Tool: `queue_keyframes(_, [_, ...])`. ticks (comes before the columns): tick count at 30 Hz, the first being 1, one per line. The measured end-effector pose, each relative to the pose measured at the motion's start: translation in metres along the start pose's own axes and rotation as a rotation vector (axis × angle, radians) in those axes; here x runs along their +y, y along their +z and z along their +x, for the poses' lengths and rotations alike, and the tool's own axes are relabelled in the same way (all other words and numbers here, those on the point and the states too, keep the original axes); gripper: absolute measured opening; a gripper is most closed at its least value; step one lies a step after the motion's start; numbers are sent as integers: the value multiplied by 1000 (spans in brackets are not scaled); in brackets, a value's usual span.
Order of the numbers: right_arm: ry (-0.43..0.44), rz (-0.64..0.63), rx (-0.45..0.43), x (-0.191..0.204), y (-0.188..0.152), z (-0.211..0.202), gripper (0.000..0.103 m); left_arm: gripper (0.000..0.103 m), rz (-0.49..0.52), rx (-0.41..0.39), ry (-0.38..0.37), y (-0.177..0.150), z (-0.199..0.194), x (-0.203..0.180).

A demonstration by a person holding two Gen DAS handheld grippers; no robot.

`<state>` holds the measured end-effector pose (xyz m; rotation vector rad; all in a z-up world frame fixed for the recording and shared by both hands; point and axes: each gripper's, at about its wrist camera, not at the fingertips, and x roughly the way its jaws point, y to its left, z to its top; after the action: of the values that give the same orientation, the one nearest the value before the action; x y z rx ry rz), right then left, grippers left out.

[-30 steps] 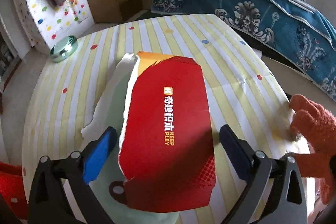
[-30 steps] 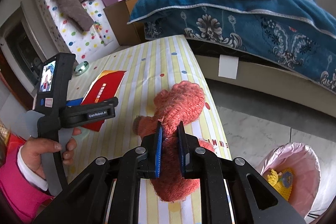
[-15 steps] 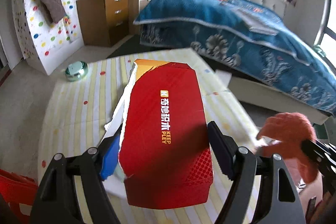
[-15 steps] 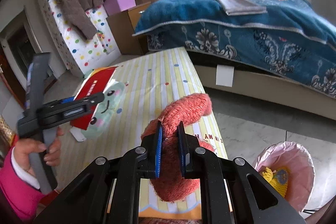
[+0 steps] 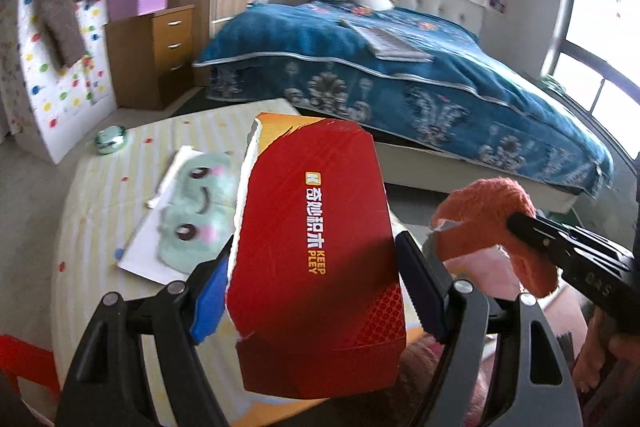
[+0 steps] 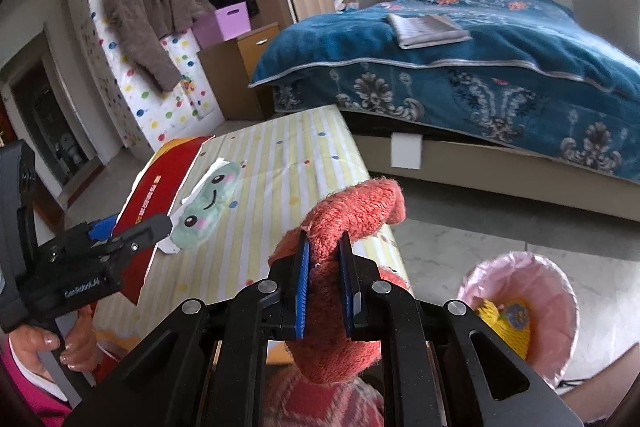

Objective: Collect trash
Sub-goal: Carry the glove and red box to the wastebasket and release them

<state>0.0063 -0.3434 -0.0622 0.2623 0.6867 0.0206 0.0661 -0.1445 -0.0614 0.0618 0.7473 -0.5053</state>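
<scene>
My left gripper [image 5: 316, 291] is shut on a torn red cardboard package [image 5: 316, 251] and holds it lifted above the striped table [image 5: 100, 211]. The package also shows in the right wrist view [image 6: 160, 183]. My right gripper [image 6: 324, 291] is shut on a fuzzy orange-red glove [image 6: 348, 215], held up past the table's right edge; the glove also shows in the left wrist view [image 5: 488, 215]. A pink-lined trash bin [image 6: 552, 291] stands on the floor at lower right, with a yellow knitted item [image 6: 504, 319] inside.
A mint-green plush face mask on a white card [image 5: 192, 211] lies on the table. A small round green tin [image 5: 110, 139] sits at the table's far left. A bed with a blue blanket [image 5: 400, 75] is behind, a wooden drawer unit [image 5: 160, 55] at back left.
My left gripper has lifted the red package off the table, uncovering the green mask and card. My right gripper has raised the glove off the table toward the bin side.
</scene>
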Motion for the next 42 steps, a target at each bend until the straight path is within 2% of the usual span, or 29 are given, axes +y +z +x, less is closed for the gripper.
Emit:
queue_keyframes(6, [-68, 38, -14, -27, -19, -31, 14, 74, 74, 17, -84, -6, 9, -47])
queue_keyframes(13, [-189, 125, -38, -83, -40, -64, 14, 74, 189, 24, -177, -4, 28, -116])
queue_keyframes(20, [-273, 207, -25, -136, -58, -76, 14, 74, 298, 84, -271, -7, 65, -185])
queue_keyframes(24, [-300, 243, -9, -165, -65, -78, 14, 74, 328, 121, -325, -5, 87, -216])
queue_keyframes(29, [-324, 274, 14, -202, -66, -69, 15, 75, 349, 139, -354, 0, 109, -238])
queue_keyframes(35, [-325, 292, 39, -224, -67, -54, 18, 75, 351, 155, -366, 9, 132, -253])
queue_keyframes(37, [-323, 299, 54, -232, -67, -47, 28, 89, 347, 157, -356, 11, 137, -254])
queue_keyframes(38, [-325, 307, 59, -235, -67, -44, 43, 91, 335, 147, -351, 12, 139, -252])
queue_keyframes(39, [-330, 315, 61, -237, -68, -42, 52, 92, 325, 144, -353, 14, 140, -250])
queue_keyframes(42, [-338, 334, 68, -240, -70, -41, 52, 92, 301, 155, -333, 15, 141, -240])
